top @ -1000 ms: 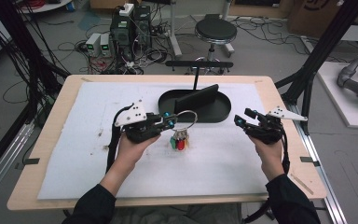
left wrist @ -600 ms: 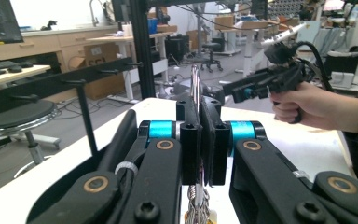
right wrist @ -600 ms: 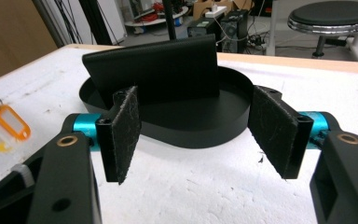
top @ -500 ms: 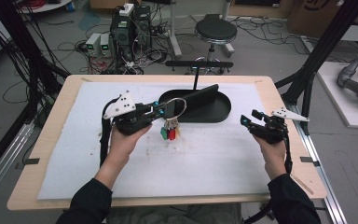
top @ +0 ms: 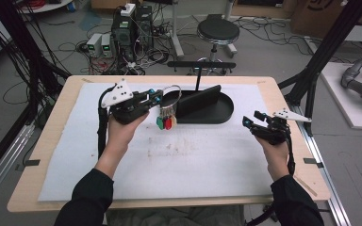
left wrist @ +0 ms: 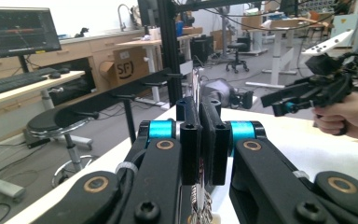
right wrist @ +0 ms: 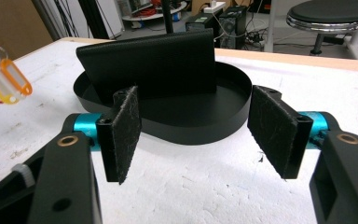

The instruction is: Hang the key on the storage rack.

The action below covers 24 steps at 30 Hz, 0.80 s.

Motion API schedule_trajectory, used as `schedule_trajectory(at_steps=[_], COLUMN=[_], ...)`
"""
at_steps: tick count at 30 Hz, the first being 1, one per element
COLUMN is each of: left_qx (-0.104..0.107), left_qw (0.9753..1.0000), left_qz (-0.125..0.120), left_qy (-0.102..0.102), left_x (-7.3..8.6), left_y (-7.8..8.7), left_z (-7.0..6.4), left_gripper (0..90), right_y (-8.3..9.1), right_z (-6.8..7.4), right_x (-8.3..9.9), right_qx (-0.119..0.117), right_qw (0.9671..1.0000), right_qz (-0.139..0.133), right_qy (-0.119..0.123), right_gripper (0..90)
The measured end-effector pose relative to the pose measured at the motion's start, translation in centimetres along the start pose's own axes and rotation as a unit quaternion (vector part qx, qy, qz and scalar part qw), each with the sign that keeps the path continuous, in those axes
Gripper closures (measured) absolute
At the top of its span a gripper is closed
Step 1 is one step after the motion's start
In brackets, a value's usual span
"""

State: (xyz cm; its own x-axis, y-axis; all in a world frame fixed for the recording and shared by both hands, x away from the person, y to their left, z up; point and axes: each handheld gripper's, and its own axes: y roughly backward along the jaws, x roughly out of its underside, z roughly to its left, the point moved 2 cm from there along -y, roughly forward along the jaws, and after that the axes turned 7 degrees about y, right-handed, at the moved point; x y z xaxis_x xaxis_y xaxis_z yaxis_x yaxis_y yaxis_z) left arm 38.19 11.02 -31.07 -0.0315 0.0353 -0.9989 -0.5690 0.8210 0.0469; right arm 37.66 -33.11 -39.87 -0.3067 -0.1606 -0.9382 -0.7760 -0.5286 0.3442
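Observation:
My left gripper [top: 158, 96] hangs over the white mat just left of the black oval tray [top: 230, 111]. It is shut on a metal key ring [top: 171, 91] from which coloured tags [top: 166, 122] dangle, green, red and pale. In the left gripper view the jaws [left wrist: 200, 108] are pressed together, with keys [left wrist: 199, 206] hanging below them. My right gripper [top: 249, 122] stands open and holds nothing, right of the tray. In the right gripper view its fuzzy pads [right wrist: 123, 133] face the tray [right wrist: 235, 116], and the tags [right wrist: 3, 79] show at the far left.
An upright black panel [top: 199, 100] stands inside the tray. Behind the tray a black post carries a horizontal bar [top: 201, 64] with pegs [left wrist: 121, 95]. A white mat [top: 188, 160] covers the wooden table. Cables, boxes and a stool [top: 216, 32] lie on the floor beyond.
My left gripper has carried the key ring up and toward the far side, close to the tray's left end. The right gripper has barely moved and stays open.

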Motion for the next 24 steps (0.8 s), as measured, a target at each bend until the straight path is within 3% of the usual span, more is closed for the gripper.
schedule_trajectory(at_steps=[12,15,24], left_qx=[-0.025,-0.039,-0.061], left_qw=[0.9996,0.9991,0.9975], left_qz=[-0.007,0.003,0.019], left_qy=[-0.006,-0.019,-0.03], left_x=[-1.2,-1.5,-2.1], left_y=[-0.9,-1.2,-2.3], left_z=[1.9,2.4,3.7], left_gripper=[86.4,86.4,86.4], right_y=[0.0,0.1,0.1], right_z=[-0.2,-0.3,-0.3], right_x=[0.0,0.1,0.1], right_qx=[0.004,0.004,0.007], right_qw=[1.0,1.0,1.0], right_qz=[0.001,0.001,0.001], right_qy=[-0.004,-0.003,-0.002], right_gripper=[35.5,35.6,35.6])
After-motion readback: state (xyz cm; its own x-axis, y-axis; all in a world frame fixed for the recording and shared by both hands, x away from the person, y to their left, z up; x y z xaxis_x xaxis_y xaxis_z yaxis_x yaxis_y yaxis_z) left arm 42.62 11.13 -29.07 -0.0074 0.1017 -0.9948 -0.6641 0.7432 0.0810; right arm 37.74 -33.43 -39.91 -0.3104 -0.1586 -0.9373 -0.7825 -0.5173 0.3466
